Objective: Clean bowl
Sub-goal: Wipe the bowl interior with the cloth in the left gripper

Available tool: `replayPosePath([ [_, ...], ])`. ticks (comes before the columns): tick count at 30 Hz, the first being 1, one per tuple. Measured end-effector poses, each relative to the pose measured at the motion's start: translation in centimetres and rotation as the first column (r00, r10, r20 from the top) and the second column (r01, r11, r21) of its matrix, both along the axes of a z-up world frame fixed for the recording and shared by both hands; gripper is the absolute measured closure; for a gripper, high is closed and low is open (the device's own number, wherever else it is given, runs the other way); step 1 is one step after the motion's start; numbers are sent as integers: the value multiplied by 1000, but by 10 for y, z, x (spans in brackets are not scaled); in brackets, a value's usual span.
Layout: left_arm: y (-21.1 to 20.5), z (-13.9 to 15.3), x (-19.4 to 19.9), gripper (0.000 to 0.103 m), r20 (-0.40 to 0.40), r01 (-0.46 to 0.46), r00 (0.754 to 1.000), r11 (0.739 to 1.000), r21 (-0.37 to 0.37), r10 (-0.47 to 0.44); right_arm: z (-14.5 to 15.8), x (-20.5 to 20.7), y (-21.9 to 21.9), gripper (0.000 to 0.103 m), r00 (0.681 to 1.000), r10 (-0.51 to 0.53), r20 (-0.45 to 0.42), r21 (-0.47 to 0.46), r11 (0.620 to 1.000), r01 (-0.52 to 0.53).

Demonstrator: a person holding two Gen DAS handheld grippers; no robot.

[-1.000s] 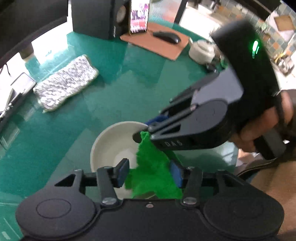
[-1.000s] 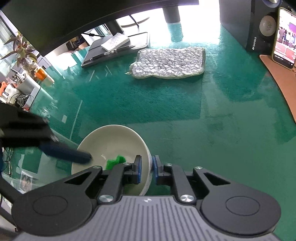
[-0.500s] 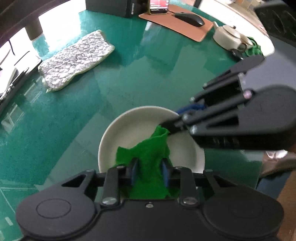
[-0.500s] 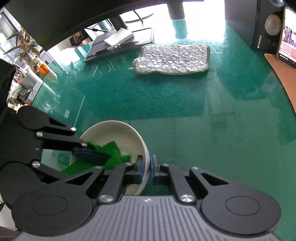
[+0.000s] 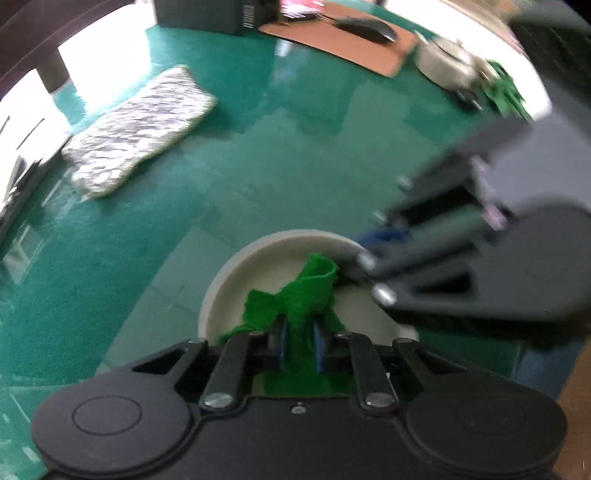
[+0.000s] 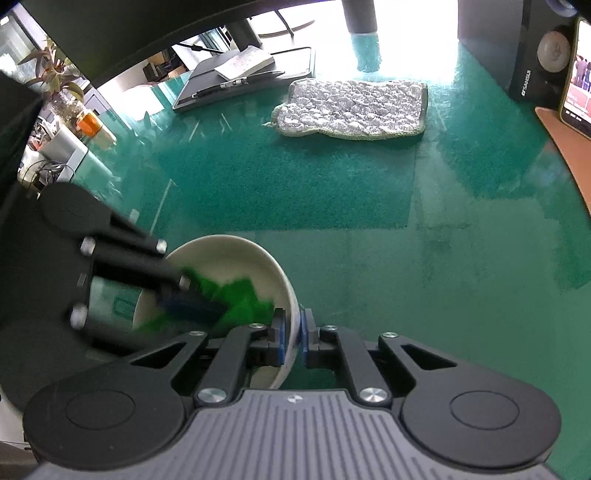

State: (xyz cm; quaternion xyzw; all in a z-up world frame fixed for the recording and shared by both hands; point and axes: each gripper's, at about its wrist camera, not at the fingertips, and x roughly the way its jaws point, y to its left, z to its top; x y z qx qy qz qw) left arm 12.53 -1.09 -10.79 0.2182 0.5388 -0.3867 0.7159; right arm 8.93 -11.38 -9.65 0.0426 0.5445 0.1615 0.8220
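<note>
While the left tongs (image 5: 299,341) have just been closing and now pinch a green cloth (image 5: 306,291) between their blue pads, that cloth bunches up inside the white bowl (image 5: 236,273) directly ahead of them. The right tongs (image 6: 293,338) are clamped narrow on the bowl's near wall, one pad inside and one outside, and their dark linkage crosses the bowl's right rim in the left wrist view. The bowl rests on the green worktop (image 6: 369,192), mouth tipped toward the left tongs; round, it has no clear long axis. Farther ahead lies a silvery quilted mat (image 6: 354,109), then a speaker (image 6: 532,55), phone (image 6: 580,85) and computer mouse (image 5: 365,27).
</note>
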Motion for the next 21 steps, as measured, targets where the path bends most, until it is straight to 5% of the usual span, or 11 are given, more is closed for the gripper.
replayPosePath([
  [11,10,3,-27,84,-32,31,999,999,11,-31,1,-5,1,96,1000,9,26,-39,999,-8],
  [21,0,4,-2,86,34,-38,999,999,-1,38,2,-8,0,94,1000,-6,30,-64,998,8],
])
